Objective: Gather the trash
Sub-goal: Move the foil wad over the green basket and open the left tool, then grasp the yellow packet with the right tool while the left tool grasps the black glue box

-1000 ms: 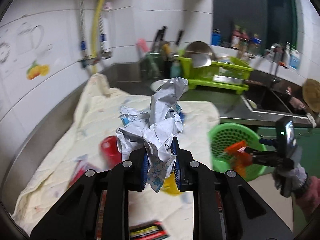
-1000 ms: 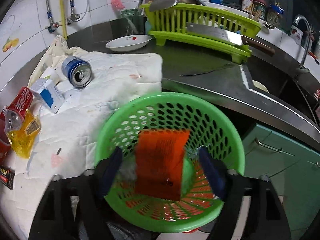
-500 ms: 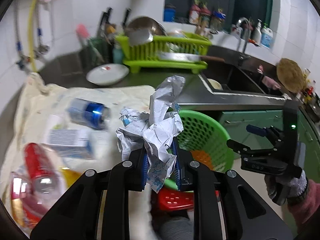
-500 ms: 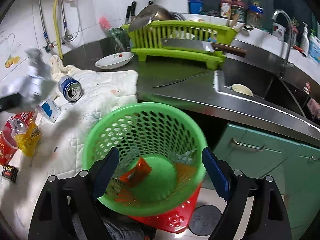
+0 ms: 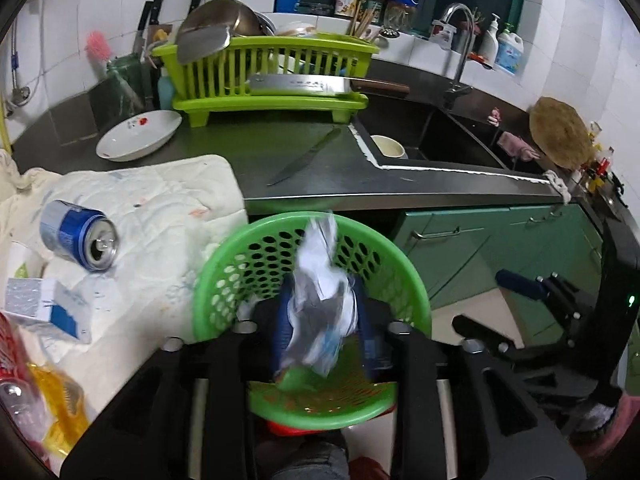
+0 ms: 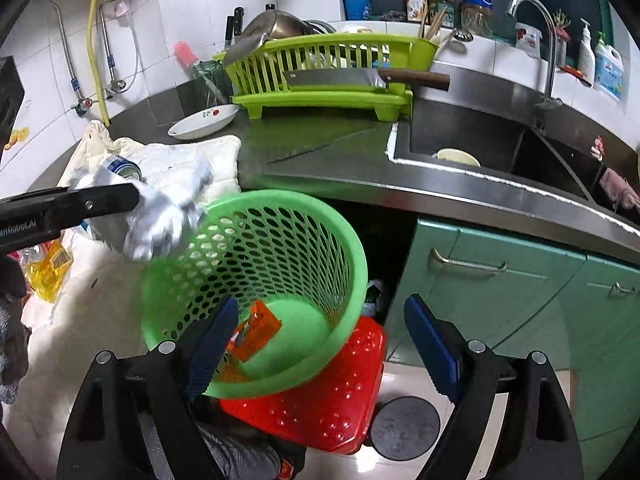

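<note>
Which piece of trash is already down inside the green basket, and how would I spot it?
Find the green basket standing on the red stool below the steel counter's edge. On its floor lies an orange wrapper, flat and bright, unlike the white crumpled paper that the left gripper holds above the rim.

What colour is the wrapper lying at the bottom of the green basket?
Orange wrapper, clearest in the right wrist view.

A lime-green plastic dish rack [image 5: 264, 76] is seen on the counter, with a wooden-handled steel cleaver [image 5: 320, 84] laid across it.
</note>
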The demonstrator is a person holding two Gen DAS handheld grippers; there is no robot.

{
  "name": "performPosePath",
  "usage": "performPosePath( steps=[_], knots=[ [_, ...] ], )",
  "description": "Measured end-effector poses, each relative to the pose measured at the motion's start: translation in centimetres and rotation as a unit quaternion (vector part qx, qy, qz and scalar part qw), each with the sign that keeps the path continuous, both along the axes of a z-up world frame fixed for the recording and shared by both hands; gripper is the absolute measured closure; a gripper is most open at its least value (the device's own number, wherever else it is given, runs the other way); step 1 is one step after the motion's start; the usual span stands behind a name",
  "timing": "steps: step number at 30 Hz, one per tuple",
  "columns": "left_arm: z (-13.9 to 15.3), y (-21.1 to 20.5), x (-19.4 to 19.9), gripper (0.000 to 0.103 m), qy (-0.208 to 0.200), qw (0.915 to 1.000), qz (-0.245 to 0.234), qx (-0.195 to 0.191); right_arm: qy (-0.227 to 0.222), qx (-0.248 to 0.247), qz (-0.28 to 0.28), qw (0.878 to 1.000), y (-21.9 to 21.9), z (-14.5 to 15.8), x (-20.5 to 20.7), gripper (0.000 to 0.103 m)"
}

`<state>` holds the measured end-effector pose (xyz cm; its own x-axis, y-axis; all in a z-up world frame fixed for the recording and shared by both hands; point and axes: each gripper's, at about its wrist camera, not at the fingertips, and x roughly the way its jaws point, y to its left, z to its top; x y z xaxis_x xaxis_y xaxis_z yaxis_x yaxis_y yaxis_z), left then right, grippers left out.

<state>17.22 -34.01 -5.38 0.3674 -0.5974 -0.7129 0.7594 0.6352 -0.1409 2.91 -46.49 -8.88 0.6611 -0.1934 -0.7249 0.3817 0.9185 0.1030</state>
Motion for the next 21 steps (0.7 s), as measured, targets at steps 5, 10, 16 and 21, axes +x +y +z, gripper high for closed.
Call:
performPosePath(
  steps=[5,10,16,21],
  knots=[
    [0.3,1.3,-0.3,0.047,-0.009,0.9998,0.013,-0.009,0.005,0.002,0.003,1.0,0.4,-0.2,-0.1,0.021],
    [1.2,5.1,-0.6,0.047,-0.017,0.9989,0.042,-0.015,-0.004,-0.002,0.016,1.0,1.7,0.7,0.1,0.021],
    [2.8,12.0,-1.8,0.047,-0.029,0.9964,0.076,-0.026,-0.013,0.01,0.054,0.998,4.7,1.8,1.2,0.021],
    [3.0,17.9,-3.0,0.041,-0.033,0.9943,0.099,-0.025,-0.024,0.016,0.099,0.995,8.7,3.0,2.7,0.021]
  ],
)
